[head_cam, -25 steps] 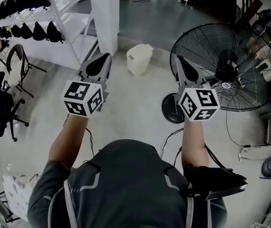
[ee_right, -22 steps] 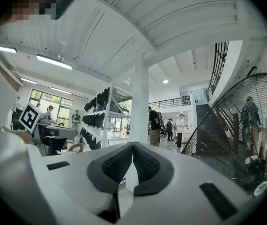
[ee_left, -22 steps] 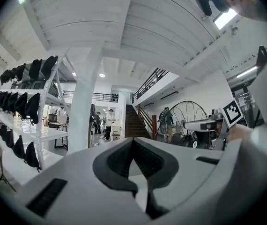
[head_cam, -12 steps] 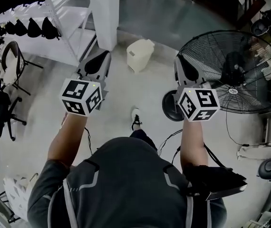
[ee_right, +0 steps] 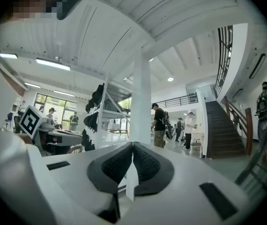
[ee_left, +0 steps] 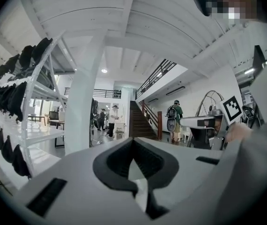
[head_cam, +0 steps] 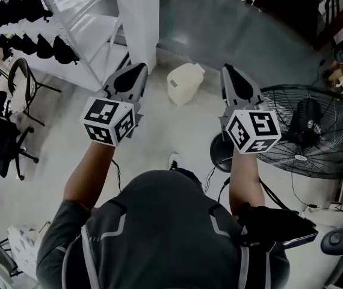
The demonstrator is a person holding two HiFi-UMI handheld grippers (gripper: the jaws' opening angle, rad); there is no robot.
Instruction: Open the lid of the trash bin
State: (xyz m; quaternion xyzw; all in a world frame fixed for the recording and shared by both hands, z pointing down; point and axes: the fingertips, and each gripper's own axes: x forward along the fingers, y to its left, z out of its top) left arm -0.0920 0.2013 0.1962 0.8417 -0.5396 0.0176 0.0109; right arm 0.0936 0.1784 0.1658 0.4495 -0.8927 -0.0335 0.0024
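1. Trash bin (head_cam: 185, 83): cream, stands on the floor just beside the foot of the white pillar (head_cam: 136, 17), lid down. In head view it sits btw the two tool tips and ahead of them, well apart from both.
2. Change vs a sec ago: the bin sits lower in head view and looks a bit nearer. The big fan (head_cam: 316, 137) slides off to the right, and a shoe (head_cam: 173, 160) now shows below the tools. Reads as the person walking up to the bin.
3. Left tool (head_cam: 136, 72): jaws pressed together, nothing in them, same as before, held level out front.
4. Right tool (head_cam: 228, 72): also pressed together and empty, level, no change.
5. Neither gripper view shows the bin; both look over it at the hall, stairs and people.
6. Meaning: approach only, lid untouched. Prob. needs the gap closed, then a tool dipped to the lid edge. Can't say which tool.
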